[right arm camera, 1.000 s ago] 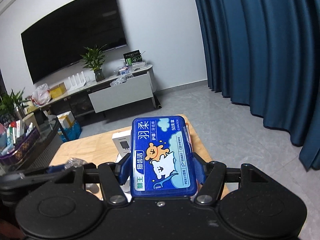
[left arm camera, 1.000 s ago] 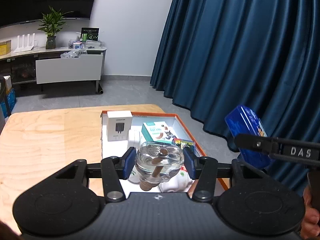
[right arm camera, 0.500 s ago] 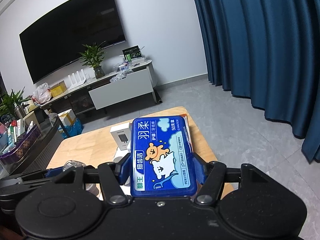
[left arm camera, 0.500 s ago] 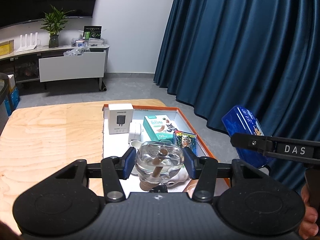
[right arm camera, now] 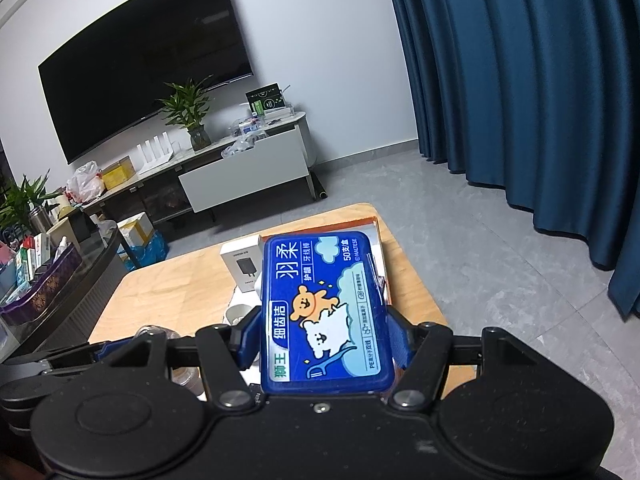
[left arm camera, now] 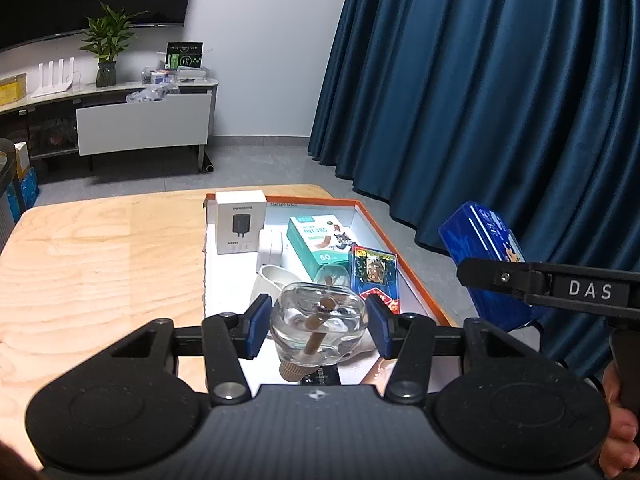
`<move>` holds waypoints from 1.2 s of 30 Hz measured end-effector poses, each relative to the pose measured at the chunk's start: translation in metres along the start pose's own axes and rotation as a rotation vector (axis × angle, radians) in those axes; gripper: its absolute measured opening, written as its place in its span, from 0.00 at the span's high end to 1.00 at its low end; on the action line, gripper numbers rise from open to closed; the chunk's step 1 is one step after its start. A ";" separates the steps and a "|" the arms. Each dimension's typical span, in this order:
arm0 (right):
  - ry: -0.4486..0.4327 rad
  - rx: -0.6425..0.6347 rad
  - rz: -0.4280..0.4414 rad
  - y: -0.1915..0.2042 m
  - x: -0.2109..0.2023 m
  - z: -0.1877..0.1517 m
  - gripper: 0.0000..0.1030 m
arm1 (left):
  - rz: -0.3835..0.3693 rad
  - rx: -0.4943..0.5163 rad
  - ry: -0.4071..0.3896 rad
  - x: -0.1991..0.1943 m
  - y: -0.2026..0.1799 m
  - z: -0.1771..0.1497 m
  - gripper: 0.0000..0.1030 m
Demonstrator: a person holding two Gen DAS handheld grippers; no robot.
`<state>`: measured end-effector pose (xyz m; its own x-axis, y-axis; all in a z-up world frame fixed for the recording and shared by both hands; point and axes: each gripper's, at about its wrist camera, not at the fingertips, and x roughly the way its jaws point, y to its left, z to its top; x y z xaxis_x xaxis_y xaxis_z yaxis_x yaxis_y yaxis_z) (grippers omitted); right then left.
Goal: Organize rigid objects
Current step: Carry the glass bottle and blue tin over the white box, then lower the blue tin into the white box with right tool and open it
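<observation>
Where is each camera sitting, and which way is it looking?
Left wrist: rides the left gripper, looking forward and down over its glass bottle at the orange-rimmed tray; a hand shows.
Right wrist: rides the right gripper, looking over its blue box toward the TV.
Both show the wooden table and white charger box.

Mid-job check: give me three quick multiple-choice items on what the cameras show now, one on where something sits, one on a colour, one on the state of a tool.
1. Where is the white charger box?
A. at the far left corner of the orange-rimmed tray
B. on the floor
C. in the left tool

2. What colour is the floss-pick box?
A. red
B. blue
C. white

3. What is the left tool doing?
A. hanging empty
B. gripping a clear glass bottle
C. gripping a mug

Answers: 1 A, it stands upright against the tray's far left corner. 2 B, its lid and sides are blue. 3 B, the corked bottle sits between the blue pads.
</observation>
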<state>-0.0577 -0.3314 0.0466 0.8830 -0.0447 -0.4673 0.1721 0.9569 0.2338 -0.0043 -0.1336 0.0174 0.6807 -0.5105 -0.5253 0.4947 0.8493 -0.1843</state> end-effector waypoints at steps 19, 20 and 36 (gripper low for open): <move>0.010 0.010 -0.002 -0.002 0.009 -0.004 0.29 | -0.009 0.007 0.014 0.003 -0.002 -0.004 0.50; 0.010 0.008 -0.003 -0.002 0.008 -0.004 0.29 | -0.009 0.009 0.014 0.004 -0.002 -0.004 0.50; 0.034 0.015 0.009 -0.003 0.021 -0.008 0.29 | -0.024 0.023 0.047 0.014 -0.007 -0.012 0.50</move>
<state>-0.0433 -0.3330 0.0298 0.8691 -0.0257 -0.4939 0.1710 0.9527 0.2513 -0.0048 -0.1448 0.0016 0.6427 -0.5232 -0.5597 0.5229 0.8335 -0.1788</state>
